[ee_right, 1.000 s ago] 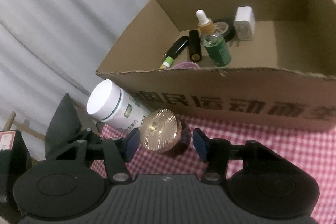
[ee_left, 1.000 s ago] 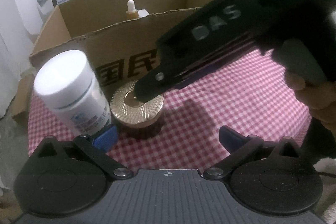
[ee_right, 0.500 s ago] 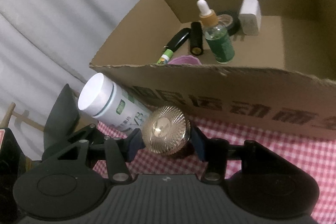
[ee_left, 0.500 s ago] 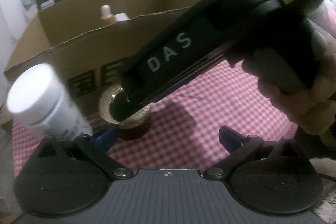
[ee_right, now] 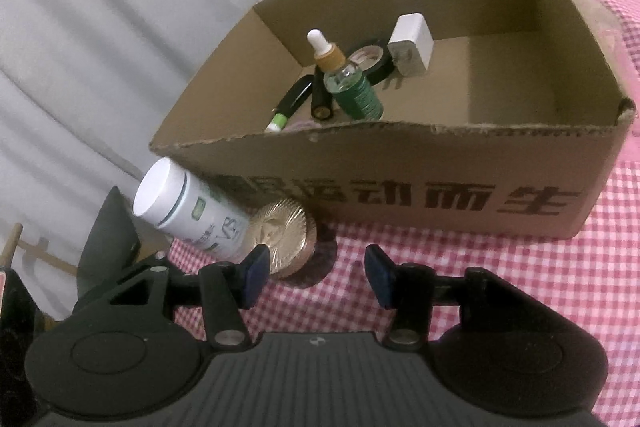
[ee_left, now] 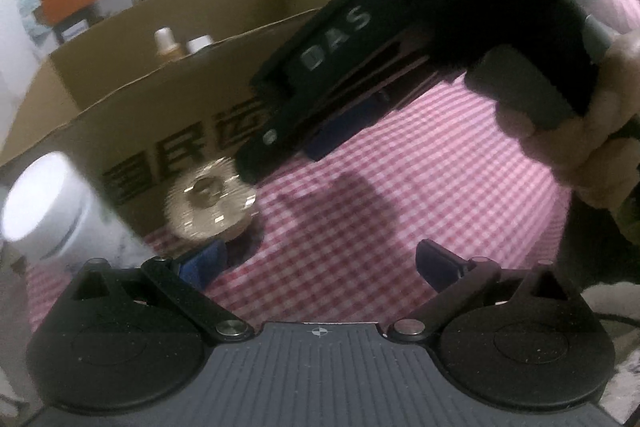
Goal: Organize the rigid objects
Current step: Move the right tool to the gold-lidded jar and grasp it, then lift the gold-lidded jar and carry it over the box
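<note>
Half a second back the gold-lidded jar (ee_right: 285, 239) sat squarely between our right gripper (ee_right: 316, 274) pads; it now lies beside the left blue pad at lower left of the right wrist view, outside the gap, and the tongs stand spread with nothing between them. Our left gripper (ee_left: 320, 263) is spread too, blue pads wide apart over the checked cloth; the jar (ee_left: 212, 203) sits blurred just above its left pad, not pinched. That jar has a round ribbed metallic gold lid with a raised centre boss and a dark base below. Leaning beside it is a white plastic bottle (ee_right: 188, 211), smooth and cylindrical with a flat cap and a green-printed label; only "VB" reads clearly. In the left wrist view the right gripper's black body crosses the upper right, lettered "DAS", held by a hand (ee_left: 580, 147). Behind stands the brown corrugated cardboard box (ee_right: 400, 163) with torn rim and bold dark Chinese characters on its front wall. Inside are a green glass dropper bottle (ee_right: 352, 87) with white bulb and amber collar, a white plug adapter (ee_right: 410, 49), a black tape roll (ee_right: 370, 61), a black tube (ee_right: 321, 99) and a black pen (ee_right: 290, 103). A red-and-white gingham tablecloth (ee_right: 520, 287) covers the table.
</note>
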Demonstrator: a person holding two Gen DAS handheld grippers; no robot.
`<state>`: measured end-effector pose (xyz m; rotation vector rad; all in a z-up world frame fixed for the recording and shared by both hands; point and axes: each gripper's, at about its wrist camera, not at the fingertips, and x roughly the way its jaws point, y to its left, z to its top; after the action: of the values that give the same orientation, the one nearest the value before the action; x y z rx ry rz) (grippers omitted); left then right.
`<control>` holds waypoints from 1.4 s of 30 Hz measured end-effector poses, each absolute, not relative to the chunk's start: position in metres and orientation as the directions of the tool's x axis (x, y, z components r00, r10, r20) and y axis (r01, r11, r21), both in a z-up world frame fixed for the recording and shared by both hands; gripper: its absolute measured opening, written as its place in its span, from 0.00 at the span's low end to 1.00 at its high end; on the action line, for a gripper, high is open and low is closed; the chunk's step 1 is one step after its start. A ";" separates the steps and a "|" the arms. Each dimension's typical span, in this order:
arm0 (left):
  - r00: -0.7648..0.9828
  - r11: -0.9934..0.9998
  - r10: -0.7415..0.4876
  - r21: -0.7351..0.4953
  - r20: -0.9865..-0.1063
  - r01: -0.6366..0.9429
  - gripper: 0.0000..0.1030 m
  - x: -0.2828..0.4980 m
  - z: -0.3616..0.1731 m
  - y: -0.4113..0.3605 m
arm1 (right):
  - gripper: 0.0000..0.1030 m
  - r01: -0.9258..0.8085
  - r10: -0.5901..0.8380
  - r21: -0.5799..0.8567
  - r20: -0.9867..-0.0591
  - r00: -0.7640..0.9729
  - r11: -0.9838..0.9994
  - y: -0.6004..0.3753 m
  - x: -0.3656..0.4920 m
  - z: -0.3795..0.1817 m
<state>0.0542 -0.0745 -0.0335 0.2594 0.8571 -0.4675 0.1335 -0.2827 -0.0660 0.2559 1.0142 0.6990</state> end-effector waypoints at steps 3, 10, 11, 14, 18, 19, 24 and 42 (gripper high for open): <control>0.565 0.887 -0.264 0.033 -0.782 0.461 0.99 0.061 -0.035 -0.067 | 0.54 -0.421 0.652 0.512 -0.684 0.328 0.749 -0.278 0.140 -0.068; 0.582 0.901 -0.223 0.062 -0.782 0.429 0.99 0.083 -0.044 -0.071 | 0.55 -0.426 0.659 0.522 -0.691 0.298 0.739 -0.263 0.152 -0.080; 0.582 0.900 -0.224 0.062 -0.781 0.431 0.99 0.085 -0.045 -0.072 | 0.55 -0.425 0.662 0.526 -0.690 0.293 0.737 -0.262 0.154 -0.081; 0.581 0.895 -0.229 0.065 -0.781 0.440 0.99 0.089 -0.045 -0.075 | 0.55 -0.423 0.673 0.542 -0.686 0.276 0.726 -0.260 0.158 -0.084; 0.583 0.894 -0.243 0.054 -0.775 0.445 0.99 0.091 -0.041 -0.078 | 0.55 -0.428 0.683 0.552 -0.681 0.263 0.716 -0.259 0.158 -0.084; 0.582 0.894 -0.244 0.053 -0.775 0.446 0.99 0.091 -0.041 -0.078 | 0.56 -0.432 0.680 0.546 -0.683 0.267 0.718 -0.259 0.158 -0.083; 0.577 0.886 -0.261 0.045 -0.774 0.461 0.99 0.087 -0.036 -0.088 | 0.56 -0.422 0.674 0.544 -0.687 0.271 0.725 -0.266 0.152 -0.080; 0.530 0.820 -0.363 0.007 -0.766 0.573 0.99 0.056 -0.033 -0.116 | 0.56 -0.332 0.631 0.539 -0.701 0.332 0.774 -0.315 0.117 -0.078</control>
<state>0.0557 -0.1155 -0.0325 0.2727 0.8429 -0.5672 0.1170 -0.3148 -0.0782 0.3239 1.0587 0.6434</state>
